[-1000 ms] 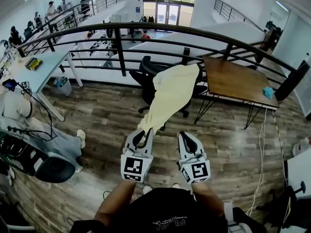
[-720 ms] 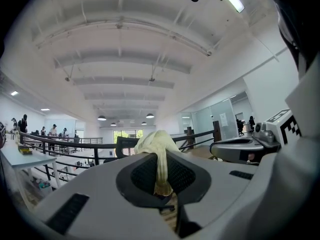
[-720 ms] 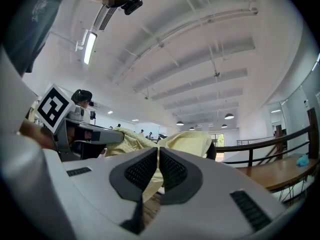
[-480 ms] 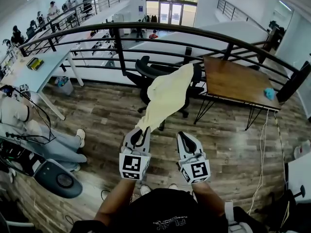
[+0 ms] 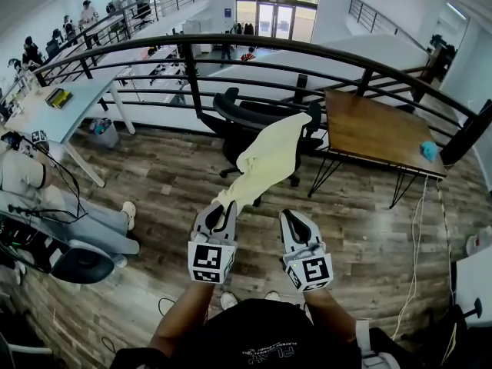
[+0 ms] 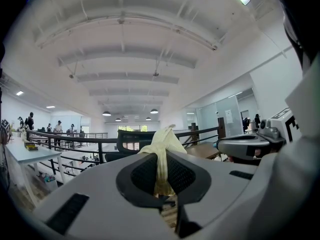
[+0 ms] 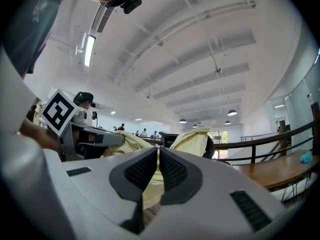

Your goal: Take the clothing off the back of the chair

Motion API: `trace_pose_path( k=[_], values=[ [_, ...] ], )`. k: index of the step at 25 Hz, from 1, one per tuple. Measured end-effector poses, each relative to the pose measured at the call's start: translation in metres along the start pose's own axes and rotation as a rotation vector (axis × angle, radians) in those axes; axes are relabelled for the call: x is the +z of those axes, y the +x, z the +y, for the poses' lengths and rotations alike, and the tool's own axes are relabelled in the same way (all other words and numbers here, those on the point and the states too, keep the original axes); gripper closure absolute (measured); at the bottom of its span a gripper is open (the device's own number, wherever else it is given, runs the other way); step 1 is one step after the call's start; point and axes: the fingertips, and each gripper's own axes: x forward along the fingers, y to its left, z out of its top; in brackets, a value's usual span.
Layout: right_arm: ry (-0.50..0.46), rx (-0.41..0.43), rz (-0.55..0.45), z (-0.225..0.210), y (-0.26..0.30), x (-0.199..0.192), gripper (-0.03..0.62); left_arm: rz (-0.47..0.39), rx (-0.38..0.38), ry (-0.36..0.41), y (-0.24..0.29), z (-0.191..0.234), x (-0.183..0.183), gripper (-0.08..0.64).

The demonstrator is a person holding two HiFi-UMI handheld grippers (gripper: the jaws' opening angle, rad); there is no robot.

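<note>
Got the left gripper (image 5: 223, 207) clamped shut on the bunched lower end of the pale yellow garment (image 5: 269, 154), lower centre of the head view; confirmed in the left gripper view, cloth pinched between the dark ribbed pads (image 6: 144, 176). Tracing the garment up and right from there to the black office chair (image 5: 250, 115) at centre frame: upper end draped over the backrest, rest stretched in the air above the wood floor (image 5: 169, 183). Reading the right gripper (image 5: 292, 215) as closed too, just right of the left one and apart from the cloth: jaws together in the right gripper view, nothing pinched, garment visible only beyond them. Only from the head view: curved black railing (image 5: 192, 68) behind the chair, wooden table (image 5: 369, 125) right of the chair with a small turquoise thing (image 5: 427, 151) near its right end, pale desk (image 5: 58, 112) at upper left, seated person (image 5: 23, 177) at left edge. Only from the gripper views: white ribbed ceiling (image 6: 130, 59) with round lamps. Also catching the left gripper's marker cube (image 7: 59, 111) at left of the right gripper view, and the turquoise thing at its right edge. For writing: black-and-white square markers on both cubes; pale print on the wearer's black shirt (image 5: 265, 344) at bottom of the head view, upside down and too small to read
</note>
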Motion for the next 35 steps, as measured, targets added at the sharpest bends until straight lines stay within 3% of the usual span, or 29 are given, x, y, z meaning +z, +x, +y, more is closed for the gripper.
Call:
trace_pose_path(
  k=[10, 16, 35],
  values=[
    [0.003, 0.003, 0.002, -0.006, 0.0, -0.003, 0.566, 0.013, 0.004, -0.005, 0.005, -0.001, -0.005, 0.528],
    [0.013, 0.008, 0.007, -0.009, 0.003, -0.005, 0.566, 0.013, -0.017, 0.047, 0.017, -0.004, 0.0, 0.528],
    [0.025, 0.027, -0.025, 0.001, 0.012, 0.003, 0.566, -0.013, 0.001, 0.013, 0.004, 0.004, 0.006, 0.528]
  ],
)
